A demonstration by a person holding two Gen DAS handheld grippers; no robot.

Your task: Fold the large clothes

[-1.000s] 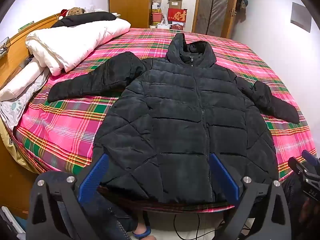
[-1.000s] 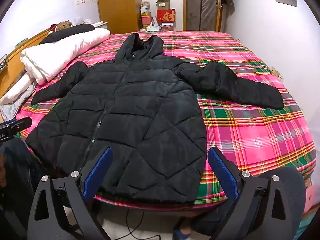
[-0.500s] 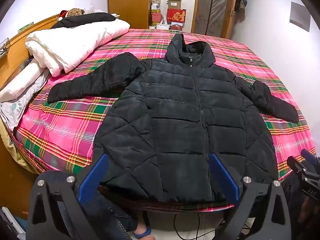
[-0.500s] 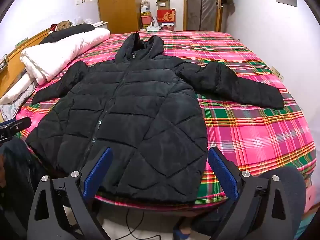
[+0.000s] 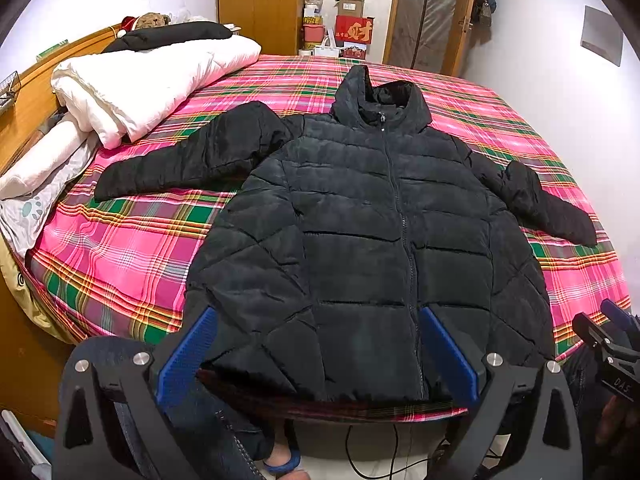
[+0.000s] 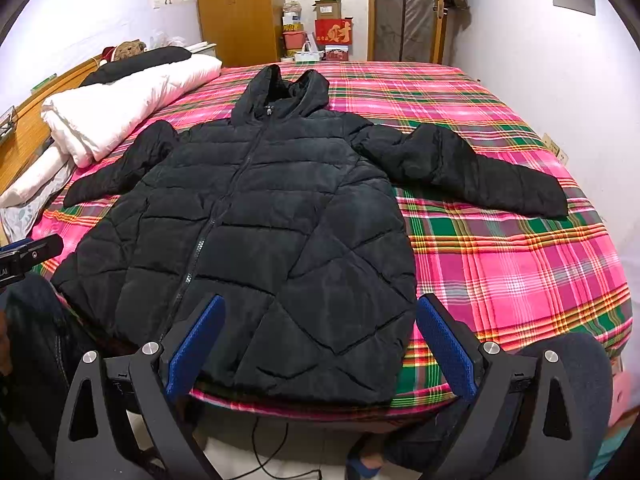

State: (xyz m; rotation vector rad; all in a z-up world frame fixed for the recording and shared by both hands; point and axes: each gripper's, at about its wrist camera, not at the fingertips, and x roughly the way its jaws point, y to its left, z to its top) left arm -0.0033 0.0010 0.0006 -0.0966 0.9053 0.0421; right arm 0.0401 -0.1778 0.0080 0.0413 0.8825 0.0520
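Note:
A black quilted hooded jacket (image 5: 360, 232) (image 6: 256, 232) lies flat and zipped on the plaid bed, hood toward the far end, both sleeves spread out sideways. Its hem reaches the near bed edge. My left gripper (image 5: 316, 332) hangs open just above the hem, left of the zipper, holding nothing. My right gripper (image 6: 320, 320) is open too, over the hem's right corner, with nothing between its blue pads. The right gripper's tip (image 5: 608, 332) shows at the right edge of the left wrist view.
The bed (image 6: 520, 264) has a pink, green plaid sheet. A rolled white duvet (image 5: 152, 80) and pillows lie along the wooden headboard (image 5: 24, 112) on the left. A wardrobe (image 6: 240, 8), boxes and a door stand beyond. A cable runs on the floor below the bed edge.

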